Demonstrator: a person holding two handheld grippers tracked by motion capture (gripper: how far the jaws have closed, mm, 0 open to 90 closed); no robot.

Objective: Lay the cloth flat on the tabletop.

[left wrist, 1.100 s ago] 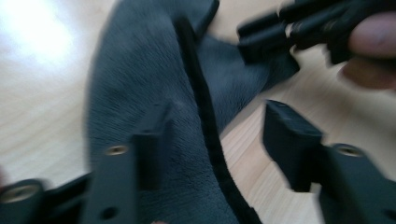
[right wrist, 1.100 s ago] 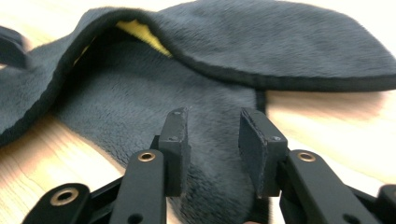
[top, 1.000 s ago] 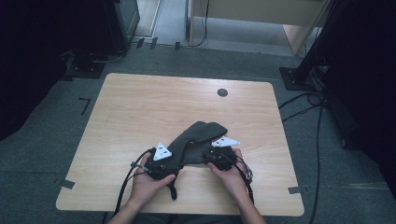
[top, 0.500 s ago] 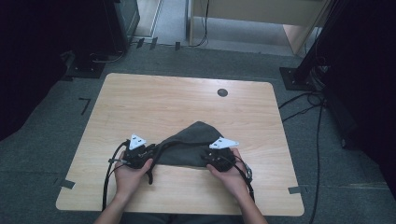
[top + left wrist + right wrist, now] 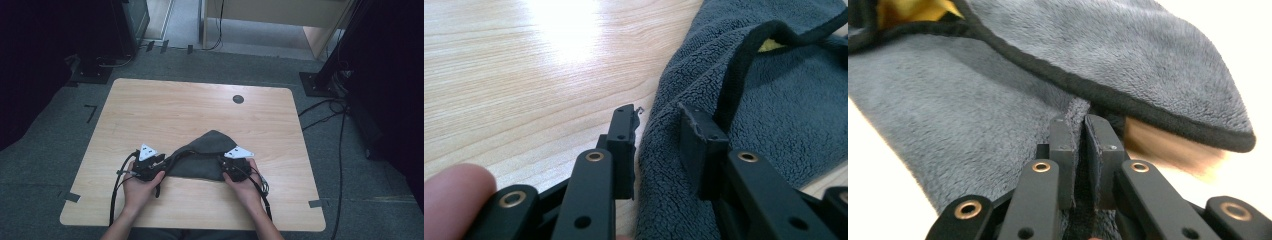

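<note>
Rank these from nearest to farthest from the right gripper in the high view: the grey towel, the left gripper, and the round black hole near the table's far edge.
1. Grey towel: pinched in the right gripper, spreading to its left.
2. Left gripper: across the towel, at its opposite end, near the table's front left.
3. Round black hole: beyond the towel, close to the far edge.

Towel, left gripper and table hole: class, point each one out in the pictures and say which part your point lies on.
Towel (image 5: 202, 162): high view, middle of the grey cloth.
Left gripper (image 5: 656, 137): left gripper view, midway between its open fingers.
Table hole (image 5: 238, 99): high view, centre of the dark round hole.
</note>
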